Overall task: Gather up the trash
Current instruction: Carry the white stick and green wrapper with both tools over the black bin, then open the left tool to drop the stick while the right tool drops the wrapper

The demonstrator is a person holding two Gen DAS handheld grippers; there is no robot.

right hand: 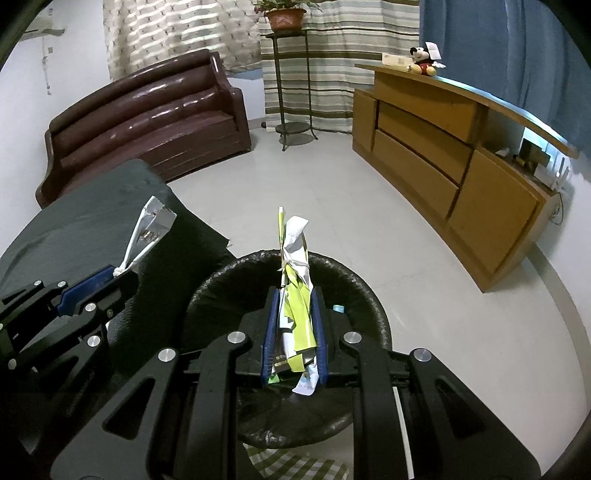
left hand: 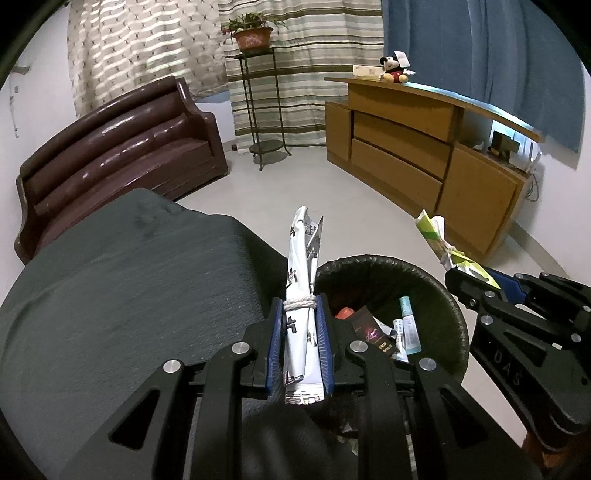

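Here both bundles look light, crushable paper: the left tongs [left hand: 300, 314] clamp the white wrapper roll [left hand: 301, 280] at its string, the right tongs [right hand: 294, 306] pinch the green wrapper bundle [right hand: 295, 295] over the bin [right hand: 207, 291], lower centre.

Brown sofa [left hand: 122, 147], potted plant [left hand: 253, 33] on stand, wooden cabinet [left hand: 424, 155], plush toy [left hand: 395, 70]
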